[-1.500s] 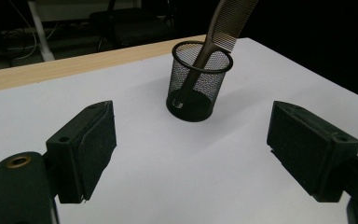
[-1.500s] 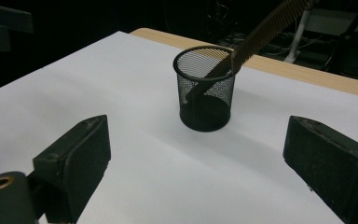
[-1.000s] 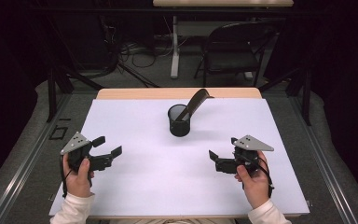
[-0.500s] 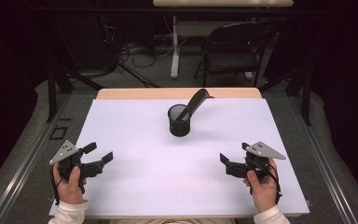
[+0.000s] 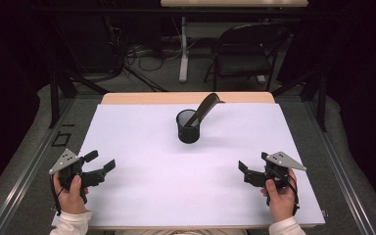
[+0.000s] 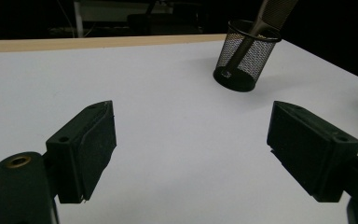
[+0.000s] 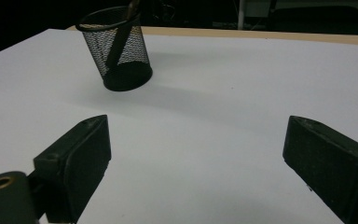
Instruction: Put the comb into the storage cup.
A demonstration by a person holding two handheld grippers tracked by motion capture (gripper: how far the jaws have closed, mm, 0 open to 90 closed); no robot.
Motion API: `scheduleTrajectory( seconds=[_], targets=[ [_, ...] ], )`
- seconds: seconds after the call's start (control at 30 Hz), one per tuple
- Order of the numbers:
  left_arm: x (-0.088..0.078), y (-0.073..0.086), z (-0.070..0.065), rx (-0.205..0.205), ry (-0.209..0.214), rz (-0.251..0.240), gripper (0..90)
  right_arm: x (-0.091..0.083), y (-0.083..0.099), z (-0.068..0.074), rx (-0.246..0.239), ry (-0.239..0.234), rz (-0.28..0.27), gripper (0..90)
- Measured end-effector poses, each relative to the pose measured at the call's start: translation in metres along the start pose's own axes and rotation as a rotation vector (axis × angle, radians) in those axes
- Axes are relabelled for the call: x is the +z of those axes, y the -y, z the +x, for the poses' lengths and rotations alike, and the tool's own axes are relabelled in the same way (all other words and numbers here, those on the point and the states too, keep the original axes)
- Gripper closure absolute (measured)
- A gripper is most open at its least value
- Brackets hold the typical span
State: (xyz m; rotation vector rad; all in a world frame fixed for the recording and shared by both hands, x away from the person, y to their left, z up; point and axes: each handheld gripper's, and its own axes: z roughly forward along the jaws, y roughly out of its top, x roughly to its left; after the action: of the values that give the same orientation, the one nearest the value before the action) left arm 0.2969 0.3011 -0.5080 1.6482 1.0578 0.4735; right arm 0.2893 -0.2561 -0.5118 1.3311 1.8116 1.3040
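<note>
I judge the work done: the comb [image 5: 204, 108] stands tilted in the mesh cup [image 5: 188, 128]; my left gripper [image 5: 96, 168] and right gripper [image 5: 250, 169] sit well apart from the cup, jaws wide, empty; nothing seems left.

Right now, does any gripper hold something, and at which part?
Nothing is held. The left gripper and the right gripper are both open and empty, apart from the cup with the comb.
</note>
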Motion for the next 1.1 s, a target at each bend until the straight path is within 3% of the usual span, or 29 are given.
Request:
scheduleTrajectory(
  seconds=[0.27, 1.1],
  targets=[
    [0.001, 0.004, 0.005, -0.015, -0.003, 0.005, 15.7, 0.003, 0.008, -0.012, 0.027, 0.026, 0.015, 8.1],
    [0.007, 0.010, 0.011, -0.027, 0.003, 0.029, 15.7, 0.008, 0.016, -0.029, 0.048, 0.063, 0.025, 8.5]
  ],
)
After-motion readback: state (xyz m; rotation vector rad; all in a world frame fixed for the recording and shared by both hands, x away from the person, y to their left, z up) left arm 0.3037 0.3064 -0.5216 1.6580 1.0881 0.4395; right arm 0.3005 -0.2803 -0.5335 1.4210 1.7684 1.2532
